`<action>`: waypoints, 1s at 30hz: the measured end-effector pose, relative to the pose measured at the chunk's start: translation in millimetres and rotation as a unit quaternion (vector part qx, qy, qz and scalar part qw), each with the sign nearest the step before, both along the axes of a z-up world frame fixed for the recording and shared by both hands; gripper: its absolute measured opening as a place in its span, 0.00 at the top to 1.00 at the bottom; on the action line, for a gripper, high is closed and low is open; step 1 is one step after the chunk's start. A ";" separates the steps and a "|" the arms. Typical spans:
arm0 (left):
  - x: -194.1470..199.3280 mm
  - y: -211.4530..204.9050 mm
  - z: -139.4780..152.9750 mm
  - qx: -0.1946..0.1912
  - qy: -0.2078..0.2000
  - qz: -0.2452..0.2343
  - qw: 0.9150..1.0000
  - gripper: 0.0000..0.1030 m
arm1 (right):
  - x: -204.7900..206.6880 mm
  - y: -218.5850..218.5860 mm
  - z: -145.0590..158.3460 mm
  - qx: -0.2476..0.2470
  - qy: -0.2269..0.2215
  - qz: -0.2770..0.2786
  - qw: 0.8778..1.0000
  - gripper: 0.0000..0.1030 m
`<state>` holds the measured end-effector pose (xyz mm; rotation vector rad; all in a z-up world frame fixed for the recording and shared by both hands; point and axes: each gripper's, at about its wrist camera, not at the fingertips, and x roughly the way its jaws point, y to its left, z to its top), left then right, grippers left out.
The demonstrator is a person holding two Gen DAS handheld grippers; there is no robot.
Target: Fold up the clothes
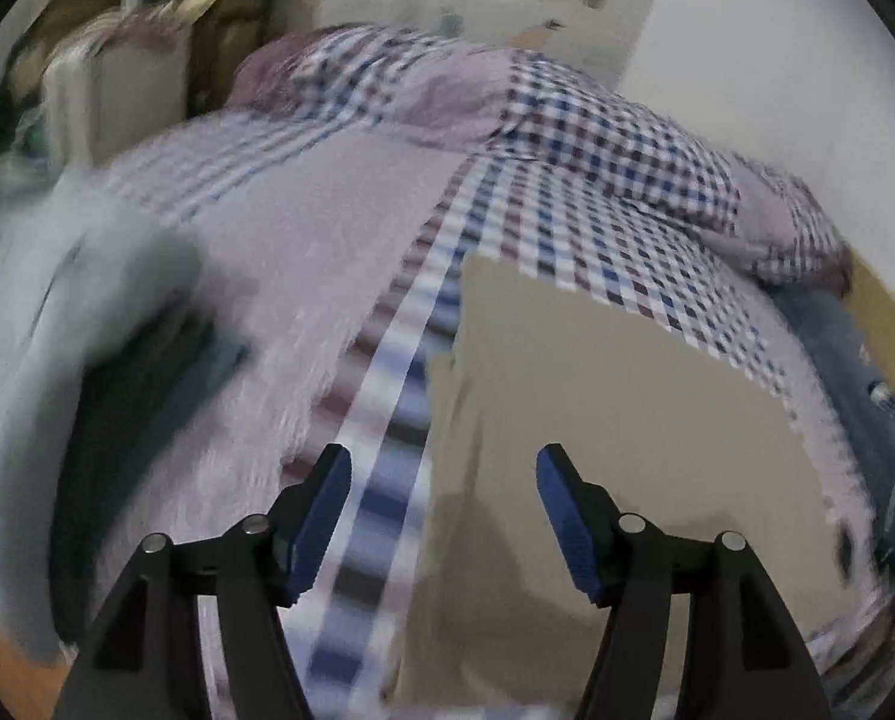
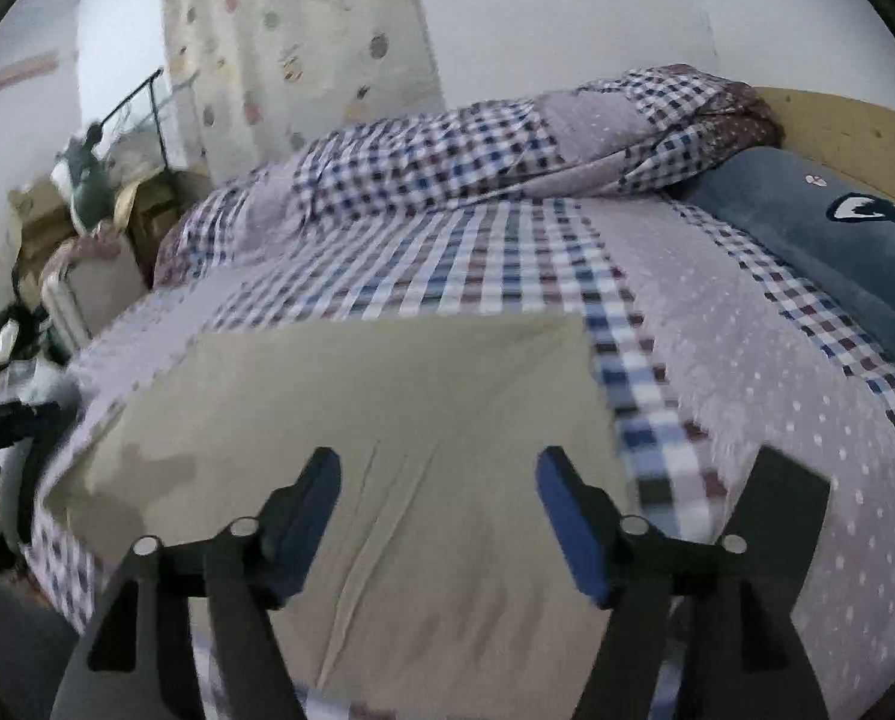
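Observation:
A beige garment lies flat on the bed, folded into a rough rectangle. The right wrist view looks along it, with my right gripper open just above its near part and nothing between the blue pads. In the blurred left wrist view the same beige garment fills the lower right. My left gripper is open over the garment's left edge, where it meets a checked stripe of the bedspread.
The bed carries a lilac dotted and checked bedspread. A bundled checked quilt lies along the far side and a dark blue pillow sits at the right. Cluttered furniture stands left of the bed. A pale blue blurred shape is at left.

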<state>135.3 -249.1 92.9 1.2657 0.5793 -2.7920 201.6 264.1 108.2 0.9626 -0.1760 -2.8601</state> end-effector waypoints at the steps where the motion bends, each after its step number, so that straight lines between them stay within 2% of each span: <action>1: 10.7 -5.2 -6.5 0.021 -0.004 0.012 1.000 0.33 | 6.3 -5.0 -3.4 0.004 -0.003 0.004 1.000 0.30; 4: 41.5 -22.2 -32.4 0.085 -0.025 0.051 0.995 0.33 | 23.0 -23.3 -9.8 0.033 0.002 0.020 0.999 0.29; 7: 58.3 -28.8 -44.9 0.156 -0.028 0.067 0.985 0.32 | 37.1 -40.6 -11.3 0.063 0.016 0.037 0.997 0.28; 11: 65.0 -18.3 -59.9 0.200 -0.033 0.059 0.978 0.31 | 54.8 -56.8 -10.6 0.069 0.031 0.051 0.996 0.28; 16: 60.5 -21.0 -83.6 0.260 -0.036 0.080 0.961 0.32 | 76.3 -84.1 -10.8 0.086 0.041 0.064 0.993 0.27; 18: 59.9 -26.8 -90.5 0.279 -0.031 0.092 0.955 0.39 | 83.8 -97.9 -14.6 0.101 0.041 0.069 0.992 0.26; 20: 61.0 -34.4 -98.0 0.300 -0.030 0.105 0.948 0.96 | 90.8 -110.8 -20.5 0.116 0.036 0.074 0.990 0.26; 23: 64.4 -43.5 -107.9 0.352 -0.024 0.106 0.930 0.96 | 100.1 -136.6 -33.5 0.148 0.025 0.089 0.985 0.26; 26: 64.0 -41.5 -101.1 0.358 -0.003 0.085 0.930 0.97 | 108.7 -168.3 -43.3 0.195 0.036 0.120 0.973 0.26; 30: 59.8 -46.4 -102.8 0.384 0.005 0.074 0.920 0.97 | 117.0 -213.6 -48.5 0.249 0.070 0.164 0.952 0.22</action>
